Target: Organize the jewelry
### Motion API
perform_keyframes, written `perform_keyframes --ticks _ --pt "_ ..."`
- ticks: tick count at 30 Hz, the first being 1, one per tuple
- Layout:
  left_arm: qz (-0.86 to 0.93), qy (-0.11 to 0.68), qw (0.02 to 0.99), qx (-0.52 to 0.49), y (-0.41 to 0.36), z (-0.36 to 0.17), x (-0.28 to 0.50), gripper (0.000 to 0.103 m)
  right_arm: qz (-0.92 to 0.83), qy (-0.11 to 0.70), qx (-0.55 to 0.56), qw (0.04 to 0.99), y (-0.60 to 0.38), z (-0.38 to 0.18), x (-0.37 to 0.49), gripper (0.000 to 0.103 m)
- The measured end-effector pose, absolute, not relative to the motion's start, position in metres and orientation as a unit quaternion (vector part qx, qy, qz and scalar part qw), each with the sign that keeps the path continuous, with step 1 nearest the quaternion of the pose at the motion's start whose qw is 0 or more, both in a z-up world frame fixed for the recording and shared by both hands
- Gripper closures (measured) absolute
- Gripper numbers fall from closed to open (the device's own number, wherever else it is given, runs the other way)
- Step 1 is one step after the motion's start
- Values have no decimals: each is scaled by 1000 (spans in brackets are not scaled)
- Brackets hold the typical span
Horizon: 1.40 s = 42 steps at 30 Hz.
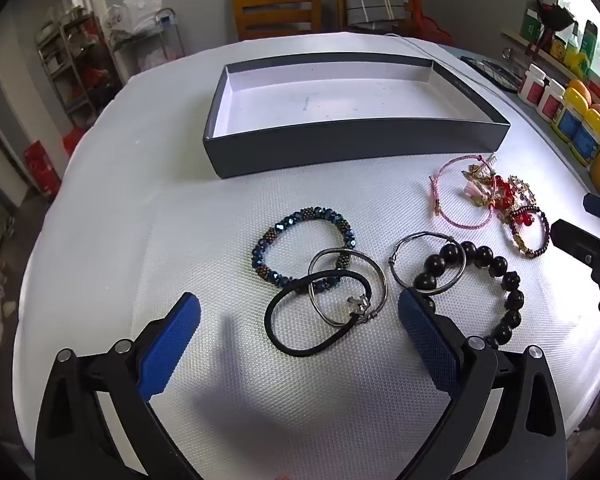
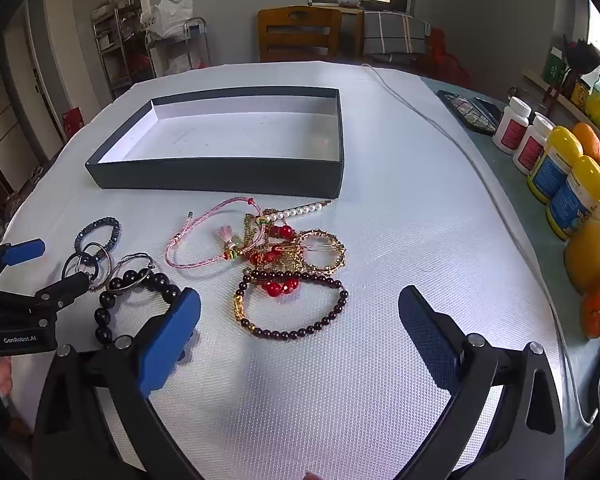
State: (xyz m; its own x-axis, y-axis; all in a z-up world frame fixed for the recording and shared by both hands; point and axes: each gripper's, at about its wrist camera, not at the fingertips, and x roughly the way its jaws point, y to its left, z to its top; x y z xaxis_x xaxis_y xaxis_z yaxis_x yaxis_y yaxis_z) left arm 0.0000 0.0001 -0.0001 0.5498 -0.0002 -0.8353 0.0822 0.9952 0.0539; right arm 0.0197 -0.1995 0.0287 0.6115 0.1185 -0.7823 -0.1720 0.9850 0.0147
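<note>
Both grippers, left and right, hang released over jewelry near the counter's front edge. The left should probably pinch only the hair tie, lifting clear of the overlapping ring toward the box.

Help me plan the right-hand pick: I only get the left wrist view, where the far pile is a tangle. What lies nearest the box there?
Observer: A row of pearls, just short of the box front wall.
Operator: Is the right gripper ready?
Observer: The right gripper is open, and the dark red bead bracelet lies between its fingers in its own view.
Operator: What is the gold thing?
Observer: A round gold clip, lying just beyond that bracelet.
</note>
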Motion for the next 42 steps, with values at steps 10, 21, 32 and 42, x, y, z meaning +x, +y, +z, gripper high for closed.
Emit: perform_keyframes --ticks 10,21,32,42 --pt "-23 474 879 43 0 1 0 2 80 432 -29 898 -200 29 20 5" --pt "-25 472 880 44 3 5 -1 2 80 430 -32 898 -200 30 20 5" --pt "-25 473 880 44 0 4 0 2 80 430 -33 899 -198 31 19 5" --pt "-26 473 880 45 0 4 0 2 79 429 -34 899 -197 33 19 5"
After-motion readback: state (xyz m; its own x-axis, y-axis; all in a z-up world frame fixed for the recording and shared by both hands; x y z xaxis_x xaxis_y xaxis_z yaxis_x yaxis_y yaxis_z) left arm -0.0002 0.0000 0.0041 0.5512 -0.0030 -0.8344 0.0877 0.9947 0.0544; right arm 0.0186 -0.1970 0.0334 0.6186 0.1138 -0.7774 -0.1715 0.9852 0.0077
